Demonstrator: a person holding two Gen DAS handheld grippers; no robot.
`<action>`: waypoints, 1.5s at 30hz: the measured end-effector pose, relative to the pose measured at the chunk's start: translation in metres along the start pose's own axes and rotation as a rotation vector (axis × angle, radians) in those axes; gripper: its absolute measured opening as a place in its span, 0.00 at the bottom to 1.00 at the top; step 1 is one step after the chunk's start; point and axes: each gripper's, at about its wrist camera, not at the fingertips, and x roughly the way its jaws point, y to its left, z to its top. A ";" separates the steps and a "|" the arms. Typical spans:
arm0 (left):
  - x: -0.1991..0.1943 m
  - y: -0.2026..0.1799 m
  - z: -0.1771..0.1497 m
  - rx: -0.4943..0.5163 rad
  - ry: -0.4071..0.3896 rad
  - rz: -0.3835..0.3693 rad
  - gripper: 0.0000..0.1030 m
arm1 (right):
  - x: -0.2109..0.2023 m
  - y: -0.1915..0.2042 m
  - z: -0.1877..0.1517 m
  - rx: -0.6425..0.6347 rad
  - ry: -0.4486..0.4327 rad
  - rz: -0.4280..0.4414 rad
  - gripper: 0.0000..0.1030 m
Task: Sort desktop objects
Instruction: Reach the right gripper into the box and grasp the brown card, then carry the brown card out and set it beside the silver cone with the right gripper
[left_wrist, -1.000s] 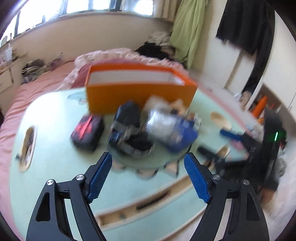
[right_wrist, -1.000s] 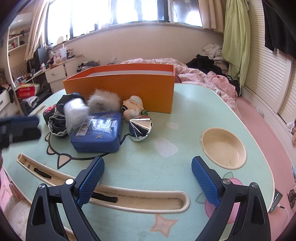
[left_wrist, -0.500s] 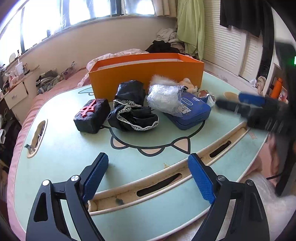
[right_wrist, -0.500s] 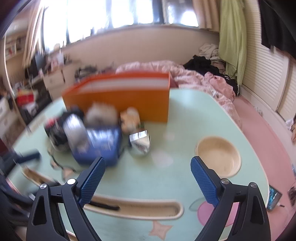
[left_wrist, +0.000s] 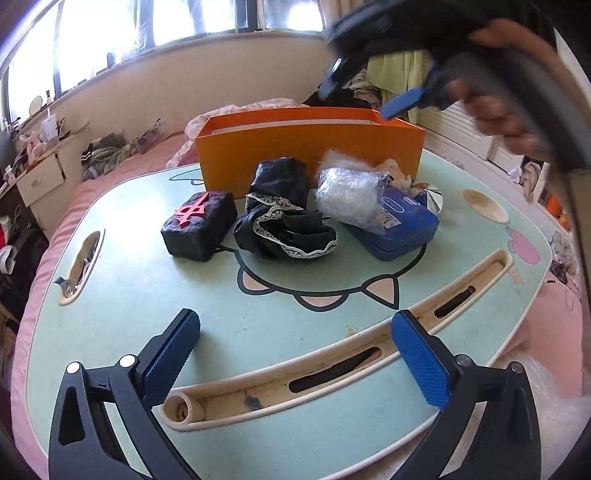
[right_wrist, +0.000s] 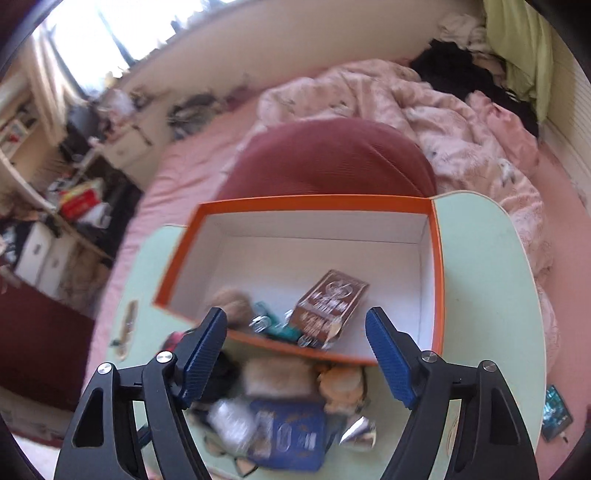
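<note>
An orange box (left_wrist: 310, 147) stands at the back of the mint table (left_wrist: 147, 295). In front of it lie a black pouch with a red emblem (left_wrist: 199, 225), black lace cloth (left_wrist: 284, 221), a clear plastic bag (left_wrist: 351, 195), a blue case (left_wrist: 402, 225), a white fluffy item (left_wrist: 343, 158), a small plush (left_wrist: 397, 173) and a silver cone (left_wrist: 432, 199). My left gripper (left_wrist: 295, 354) is open and empty over the table's front. My right gripper (right_wrist: 295, 354) is open and empty, high above the box (right_wrist: 436, 266), which holds a brown packet (right_wrist: 328, 306) and small items.
A long pen groove (left_wrist: 332, 373) runs along the table's front edge, a round cup recess (left_wrist: 480, 205) sits at the right and a slot (left_wrist: 81, 266) at the left. A bed with pink bedding (right_wrist: 461, 122) and a red cushion (right_wrist: 332, 158) lie behind the table.
My right gripper has risen from the table's front to above the orange box and now looks down into it. My left gripper has steadied, still open.
</note>
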 end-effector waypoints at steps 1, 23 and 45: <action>0.000 0.000 0.000 0.001 0.001 0.000 1.00 | 0.008 0.003 -0.001 -0.011 0.012 -0.018 0.76; 0.000 0.000 0.000 0.003 0.000 -0.001 1.00 | 0.059 -0.004 0.021 -0.028 0.222 -0.171 0.71; 0.000 -0.001 0.000 0.006 -0.001 -0.004 1.00 | 0.072 0.007 0.021 -0.087 0.240 -0.142 0.38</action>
